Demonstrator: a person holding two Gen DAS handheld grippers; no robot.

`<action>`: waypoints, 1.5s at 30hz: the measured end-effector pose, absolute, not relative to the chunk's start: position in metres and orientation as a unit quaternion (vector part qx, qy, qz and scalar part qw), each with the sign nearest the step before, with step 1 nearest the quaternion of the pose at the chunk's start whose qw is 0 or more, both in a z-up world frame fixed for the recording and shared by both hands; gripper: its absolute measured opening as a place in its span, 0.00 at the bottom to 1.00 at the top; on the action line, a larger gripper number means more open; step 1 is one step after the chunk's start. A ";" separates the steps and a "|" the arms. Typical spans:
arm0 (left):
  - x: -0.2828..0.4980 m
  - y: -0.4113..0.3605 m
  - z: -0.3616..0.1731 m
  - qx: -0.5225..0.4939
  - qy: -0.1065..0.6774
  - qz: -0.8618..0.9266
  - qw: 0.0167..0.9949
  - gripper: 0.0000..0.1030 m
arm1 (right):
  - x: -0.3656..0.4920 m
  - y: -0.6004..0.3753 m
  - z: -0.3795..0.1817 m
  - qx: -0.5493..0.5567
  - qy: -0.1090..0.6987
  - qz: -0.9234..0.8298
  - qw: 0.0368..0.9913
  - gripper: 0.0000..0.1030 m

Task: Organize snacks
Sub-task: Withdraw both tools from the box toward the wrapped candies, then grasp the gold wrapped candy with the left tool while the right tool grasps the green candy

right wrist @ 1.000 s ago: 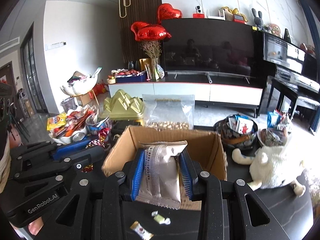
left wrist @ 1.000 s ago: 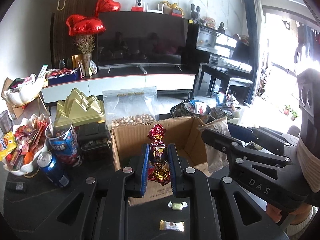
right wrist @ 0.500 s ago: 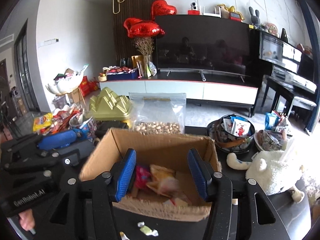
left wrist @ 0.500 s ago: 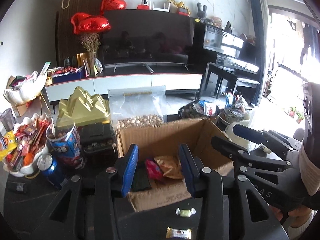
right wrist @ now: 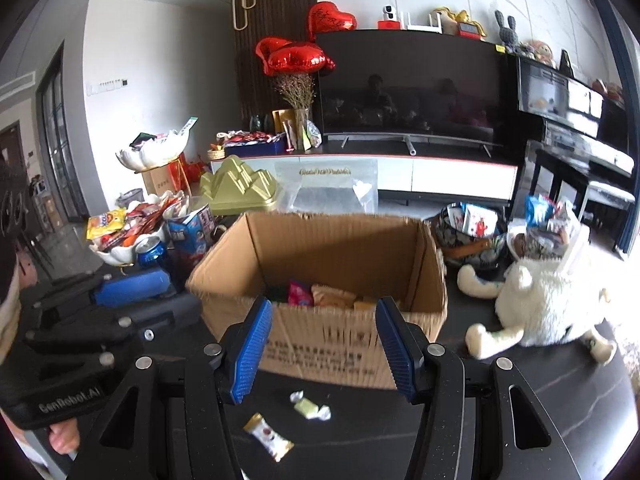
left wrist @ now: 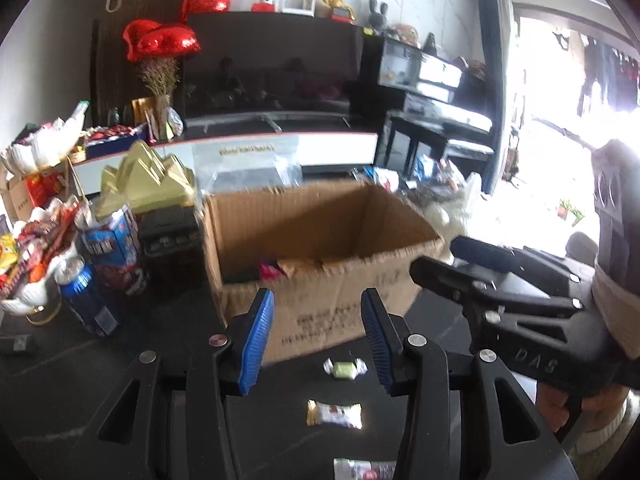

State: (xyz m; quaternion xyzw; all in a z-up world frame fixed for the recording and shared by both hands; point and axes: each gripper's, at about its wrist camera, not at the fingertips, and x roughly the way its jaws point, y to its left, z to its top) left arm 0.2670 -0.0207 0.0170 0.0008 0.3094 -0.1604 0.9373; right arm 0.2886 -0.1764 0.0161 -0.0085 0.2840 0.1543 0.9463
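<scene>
A: What's the biggest thing on the desk [right wrist: 560, 400]?

B: A cardboard box [right wrist: 336, 264], open at the top, standing in the middle of the dark surface. Snack packets [right wrist: 320, 295] lie at its bottom, a pink one and some orange ones.

A: And around it?

B: A white plush toy [right wrist: 536, 300] lies to its right. To its left stand a blue snack tub [left wrist: 112, 248] and a blue can [left wrist: 86, 300].

A: The claws?

B: The left claw [left wrist: 316, 334] is spread wide with nothing between its blue pads, low in front of the box. The right claw [right wrist: 324, 350] is equally wide apart and empty, also in front of the box.

A: Anything smaller?

B: Two wrapped candies lie on the desk near the box's front wall: a gold-and-white candy [right wrist: 269, 437] and a pale green candy [right wrist: 309, 406].
</scene>
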 end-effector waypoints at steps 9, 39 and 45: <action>0.264 -0.022 -0.033 -0.003 0.357 -0.176 0.917 0.49 | 0.282 -0.178 -0.035 -0.009 0.338 0.143 0.930 0.54; 0.278 -0.039 -0.138 0.007 0.460 -0.202 0.865 0.60 | 0.298 -0.188 -0.129 -0.037 0.474 0.093 0.875 0.54; 0.271 -0.051 -0.141 0.045 0.442 -0.187 0.876 0.59 | 0.301 -0.191 -0.129 -0.022 0.477 0.099 0.873 0.54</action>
